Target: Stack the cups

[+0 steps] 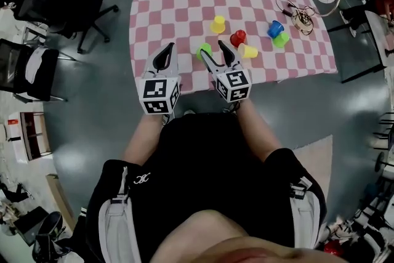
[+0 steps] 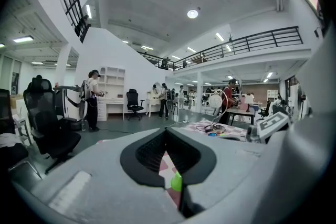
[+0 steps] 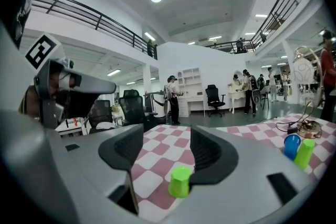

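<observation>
I count six cups, none nested. Around the red cup (image 1: pixel 238 38), a yellow cup (image 1: pixel 217 24) stands at ten o'clock and a pale yellow cup (image 1: pixel 248 51) lies sideways at five. A blue cup (image 1: pixel 275 29) and a green cup (image 1: pixel 281 40) sit side by side at three — a lime cup (image 1: pixel 204 50) stands alone at eight.

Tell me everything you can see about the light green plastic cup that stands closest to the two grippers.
The light green plastic cup is small, smooth and slightly tapered, in one plain colour. It stands on the pink and white checked tablecloth, near the table's front edge. Its top looks closed, so it is probably mouth down. It sits just ahead of the open right gripper, nearer one jaw. The pads do not press on it.
</observation>
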{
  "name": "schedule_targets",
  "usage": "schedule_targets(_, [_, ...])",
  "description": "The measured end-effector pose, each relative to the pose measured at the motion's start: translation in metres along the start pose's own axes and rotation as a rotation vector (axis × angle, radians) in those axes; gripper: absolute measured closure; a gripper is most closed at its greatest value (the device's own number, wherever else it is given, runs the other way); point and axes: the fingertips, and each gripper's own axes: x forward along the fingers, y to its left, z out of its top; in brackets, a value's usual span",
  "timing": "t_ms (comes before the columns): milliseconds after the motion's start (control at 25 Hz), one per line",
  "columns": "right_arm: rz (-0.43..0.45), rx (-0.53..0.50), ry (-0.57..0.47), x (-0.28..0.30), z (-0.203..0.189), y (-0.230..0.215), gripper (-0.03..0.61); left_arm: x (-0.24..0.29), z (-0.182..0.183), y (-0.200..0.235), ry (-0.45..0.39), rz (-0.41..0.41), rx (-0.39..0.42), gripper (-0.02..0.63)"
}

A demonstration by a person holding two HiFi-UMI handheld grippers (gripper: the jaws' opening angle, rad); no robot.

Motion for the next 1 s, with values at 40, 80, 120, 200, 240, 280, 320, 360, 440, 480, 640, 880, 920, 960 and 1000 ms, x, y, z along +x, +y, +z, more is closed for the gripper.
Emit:
schedule_targets(40, [0.004, -0.003, 0.022, 0.002, -0.009, 0.001, 0.308, -0.001, -0.001, 0.001, 0.002, 0.004, -0.001, 0.598])
schedule_targets(80, [0.005, -0.006, 0.046, 0.005, -0.018, 0.001, 0.307, -0.003, -0.002, 0.002, 0.004, 0.009, -0.002, 0.598])
schedule_targets(120, [0.004, -0.007, 0.07, 0.007, -0.027, 0.001, 0.307, -0.004, -0.003, 0.004, 0.006, 0.014, -0.003, 0.598])
schedule_targets(200, [-0.003, -0.005, 0.116, 0.013, -0.045, -0.002, 0.307, -0.006, -0.005, 0.007, 0.013, 0.022, -0.006, 0.598])
schedule_targets(240, [-0.009, -0.002, 0.136, 0.016, -0.054, -0.003, 0.307, -0.007, -0.007, 0.008, 0.016, 0.026, -0.006, 0.598])
schedule_targets(280, [-0.016, 0.004, 0.155, 0.02, -0.063, -0.005, 0.307, -0.008, -0.009, 0.01, 0.02, 0.03, -0.007, 0.598])
schedule_targets(320, [-0.024, 0.011, 0.175, 0.024, -0.072, -0.008, 0.307, -0.01, -0.011, 0.012, 0.025, 0.033, -0.008, 0.598])
schedule_targets(360, [-0.031, 0.017, 0.196, 0.028, -0.082, -0.01, 0.307, -0.011, -0.013, 0.013, 0.03, 0.037, -0.009, 0.598])
schedule_targets(440, [-0.047, 0.027, 0.237, 0.036, -0.099, -0.014, 0.307, -0.013, -0.018, 0.016, 0.041, 0.045, -0.012, 0.598])
schedule_targets(480, [-0.055, 0.03, 0.254, 0.041, -0.107, -0.017, 0.305, -0.014, -0.02, 0.017, 0.045, 0.049, -0.012, 0.598])
schedule_targets(640, [-0.085, 0.038, 0.309, 0.055, -0.131, -0.027, 0.304, -0.017, -0.029, 0.024, 0.066, 0.067, -0.014, 0.598])
schedule_targets(880, [-0.114, 0.047, 0.394, 0.071, -0.153, -0.038, 0.304, -0.021, -0.036, 0.041, 0.089, 0.102, -0.032, 0.598])
schedule_targets(920, [-0.111, 0.042, 0.411, 0.073, -0.156, -0.038, 0.305, -0.022, -0.037, 0.044, 0.09, 0.107, -0.037, 0.598])
schedule_targets(960, [-0.103, 0.031, 0.427, 0.074, -0.159, -0.037, 0.31, -0.022, -0.037, 0.046, 0.091, 0.11, -0.042, 0.598])
schedule_targets(1000, [-0.094, 0.019, 0.436, 0.074, -0.16, -0.036, 0.337, -0.022, -0.037, 0.047, 0.091, 0.113, -0.046, 0.598])
